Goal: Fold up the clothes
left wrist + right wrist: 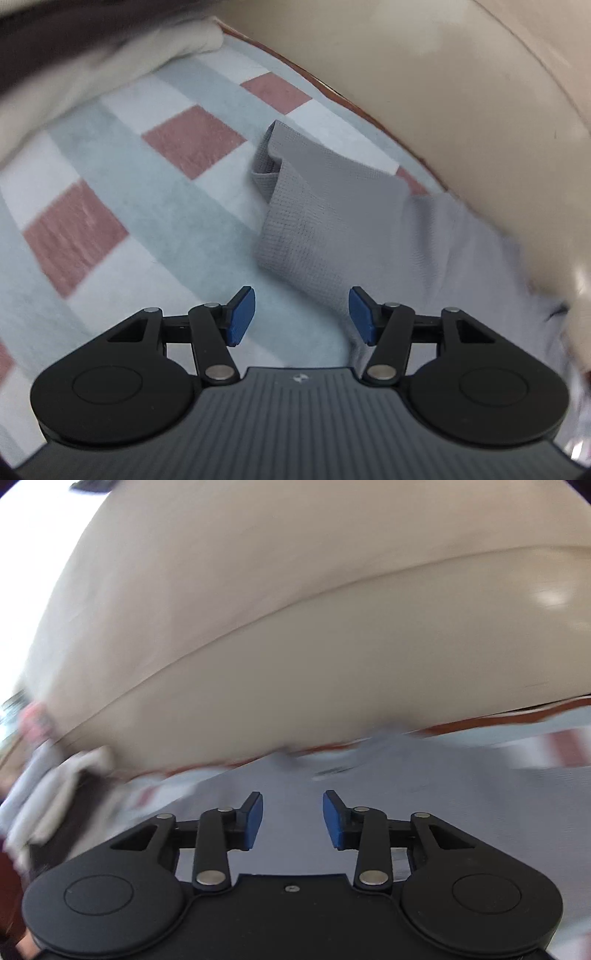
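The left gripper (302, 316) hangs over a checked cloth (122, 192) of pale blue, white and dusty red, its blue pads apart with nothing between them; a grey garment (332, 206), partly folded, lies just beyond and to the right, near the far edge; the right gripper (292, 820), pads also apart and empty, hovers above the blurred grey fabric (443, 797); a beige floor (258, 627) fills the background

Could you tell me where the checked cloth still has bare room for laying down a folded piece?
The open stretch of the checked cloth lies between the white garment at the far left and the grey garment on the right, ahead of the left gripper. It is crowded towards the right, where the grey garment runs up to the table edge.
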`<state>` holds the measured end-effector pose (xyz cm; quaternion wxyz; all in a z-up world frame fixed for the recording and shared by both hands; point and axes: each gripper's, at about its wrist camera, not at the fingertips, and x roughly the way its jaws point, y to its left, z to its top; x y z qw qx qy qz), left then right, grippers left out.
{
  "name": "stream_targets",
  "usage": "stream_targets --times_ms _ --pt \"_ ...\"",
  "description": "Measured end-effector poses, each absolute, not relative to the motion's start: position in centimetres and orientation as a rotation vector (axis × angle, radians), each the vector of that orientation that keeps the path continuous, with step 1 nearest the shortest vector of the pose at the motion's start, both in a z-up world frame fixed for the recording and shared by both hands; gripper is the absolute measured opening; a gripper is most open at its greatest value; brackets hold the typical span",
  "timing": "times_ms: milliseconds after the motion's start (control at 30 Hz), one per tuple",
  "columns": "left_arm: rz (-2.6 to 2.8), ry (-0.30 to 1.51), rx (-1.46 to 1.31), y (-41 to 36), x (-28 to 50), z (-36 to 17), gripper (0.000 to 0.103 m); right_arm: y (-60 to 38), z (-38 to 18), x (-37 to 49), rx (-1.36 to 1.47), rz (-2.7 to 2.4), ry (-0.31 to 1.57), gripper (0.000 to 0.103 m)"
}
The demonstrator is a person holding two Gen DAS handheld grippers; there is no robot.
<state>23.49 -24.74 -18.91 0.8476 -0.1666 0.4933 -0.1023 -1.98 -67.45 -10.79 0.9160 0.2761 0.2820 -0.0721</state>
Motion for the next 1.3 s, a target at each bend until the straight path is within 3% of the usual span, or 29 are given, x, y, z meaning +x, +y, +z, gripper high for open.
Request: stream_targets --times_ms 233,400,467,533,567,600,667,833,967,1067,1167,1300 --pt "-0.168 1.031 -0.217 -26.8 25.8 -20.1 0.063 -59.4 -16.1 4.0 0.370 0.039 0.721 0.041" --pt "-0.157 0.979 -0.133 -27.6 27.1 -20.9 0.083 -57.2 -18.8 4.1 0.230 0.110 0.746 0.041" --pt "-0.152 0.965 -0.112 -28.2 27.6 -21.3 0.086 -57.9 -19.8 4.0 0.250 0.141 0.756 0.041" --pt "-0.151 0.950 -0.058 -29.1 27.7 -21.4 0.084 -58.8 -20.5 4.6 0.293 0.130 0.765 0.041" --pt "-0.151 0.941 -0.028 -29.6 27.7 -21.4 0.064 -59.5 -20.6 4.6 0.324 0.124 0.763 0.041" --pt "-0.157 0.930 0.020 -30.2 27.5 -21.4 0.035 -60.2 -20.8 4.5 0.356 0.118 0.760 0.041" --pt "-0.219 0.928 0.036 -30.6 27.4 -20.7 0.009 -61.3 -21.1 4.5 0.404 0.110 0.758 0.041" --pt "-0.275 0.849 -0.037 -31.7 26.4 -16.0 0.009 -63.3 -21.9 4.8 0.502 0.094 0.786 0.041" --pt "-0.520 0.701 0.033 -35.0 20.7 -11.7 0.009 -66.5 -22.0 4.1 0.684 0.082 0.765 0.041" --pt "-0.759 0.719 0.177 -38.5 15.8 -12.3 0.015 -68.3 -22.5 3.3 0.860 0.095 0.733 0.047" --pt "-0.866 0.897 0.342 -41.5 12.5 -16.0 0.025 -68.7 -23.1 3.1 0.877 0.070 0.742 0.047" --pt "-0.917 0.925 0.422 -40.8 10.7 -17.5 0.028 -68.5 -23.5 3.3 0.891 0.067 0.743 0.048"
